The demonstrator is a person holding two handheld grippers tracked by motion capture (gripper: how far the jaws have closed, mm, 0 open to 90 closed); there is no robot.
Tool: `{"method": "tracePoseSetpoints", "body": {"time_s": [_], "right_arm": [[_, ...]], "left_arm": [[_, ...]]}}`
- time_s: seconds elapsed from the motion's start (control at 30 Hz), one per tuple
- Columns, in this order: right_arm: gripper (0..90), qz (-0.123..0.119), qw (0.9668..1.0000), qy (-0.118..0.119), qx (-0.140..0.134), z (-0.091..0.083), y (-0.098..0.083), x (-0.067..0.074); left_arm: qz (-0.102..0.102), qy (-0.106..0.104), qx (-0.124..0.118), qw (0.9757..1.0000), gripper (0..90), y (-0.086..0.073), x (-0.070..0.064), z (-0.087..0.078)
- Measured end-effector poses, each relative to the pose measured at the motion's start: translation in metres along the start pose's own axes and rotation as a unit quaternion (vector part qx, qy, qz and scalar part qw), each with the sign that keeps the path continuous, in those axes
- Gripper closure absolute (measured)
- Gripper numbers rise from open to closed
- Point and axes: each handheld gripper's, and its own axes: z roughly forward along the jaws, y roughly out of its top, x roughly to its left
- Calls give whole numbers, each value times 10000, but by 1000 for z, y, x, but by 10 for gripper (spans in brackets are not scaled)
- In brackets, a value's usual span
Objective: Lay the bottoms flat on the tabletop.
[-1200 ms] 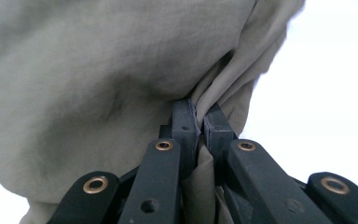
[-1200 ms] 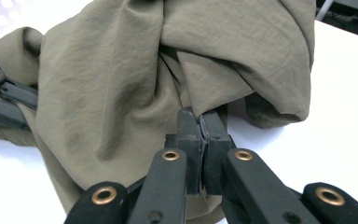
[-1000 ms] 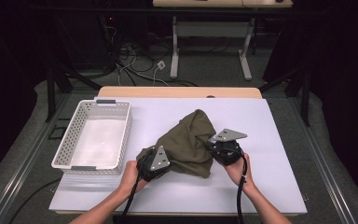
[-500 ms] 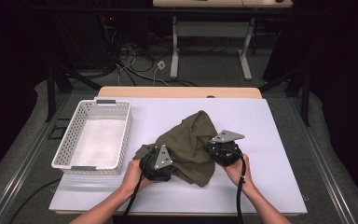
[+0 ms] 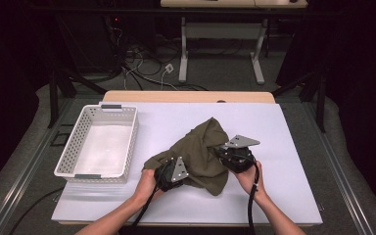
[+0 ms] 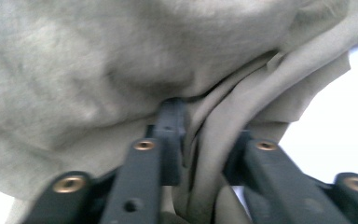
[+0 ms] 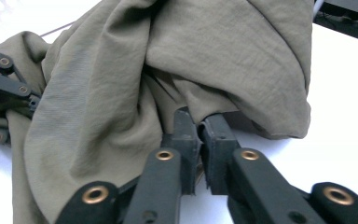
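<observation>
An olive-green cloth (image 5: 200,147) lies bunched in the middle of the white table (image 5: 284,161). My left gripper (image 5: 169,172) is at the cloth's near left edge. Its jaws have just been closing, and in the left gripper view the left gripper (image 6: 205,140) pinches a thick fold of the cloth (image 6: 98,60). My right gripper (image 5: 227,155) is at the cloth's right side. In the right gripper view the right gripper (image 7: 199,135) is shut on a hem of the cloth (image 7: 214,51), and the left gripper (image 7: 9,79) shows at the far left.
A white perforated basket (image 5: 68,156) stands on the table's left side, a short gap from the cloth. Bare white tabletop lies to the right of and behind the cloth. Beyond the table's far edge are cables and desk legs on the floor.
The cloth's raised peak has sunk and the heap has spread lower toward the left gripper. The left gripper has shifted slightly right and down. The right gripper has stayed put.
</observation>
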Motion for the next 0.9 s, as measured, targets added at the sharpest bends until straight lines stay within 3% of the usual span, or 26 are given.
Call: {"method": "tracePoseSetpoints", "body": {"time_s": [0.2,0.37,0.43,0.53,0.6,0.63,0.73,0.83,0.9], "right_arm": [[891,-118,9999,-81,-86,-6,2,2],[893,-205,9995,-126,-196,-18,6,3],[891,-200,9994,-153,-221,-21,7,2],[863,-75,9998,-140,-114,-16,4,-2],[796,72,10000,-37,52,-9,1,-4],[730,125,9999,-10,93,-6,-1,-4],[645,172,9994,93,270,3,-5,-3],[608,151,9990,120,404,8,-6,0],[609,118,9990,118,420,10,-6,1]], "left_arm": [[-145,5,-248,9996,864,1,5,-12],[-402,30,-758,9963,869,6,9,-35],[-432,160,-878,9951,868,8,13,-40],[-638,264,-902,9935,864,6,20,-38],[-674,295,-810,9940,851,3,23,-34],[-690,319,-775,9941,831,3,24,-33],[-582,404,-640,9954,689,2,23,-32],[-552,452,-544,9960,461,2,22,-32],[-534,390,-574,9962,371,3,21,-32]]}}
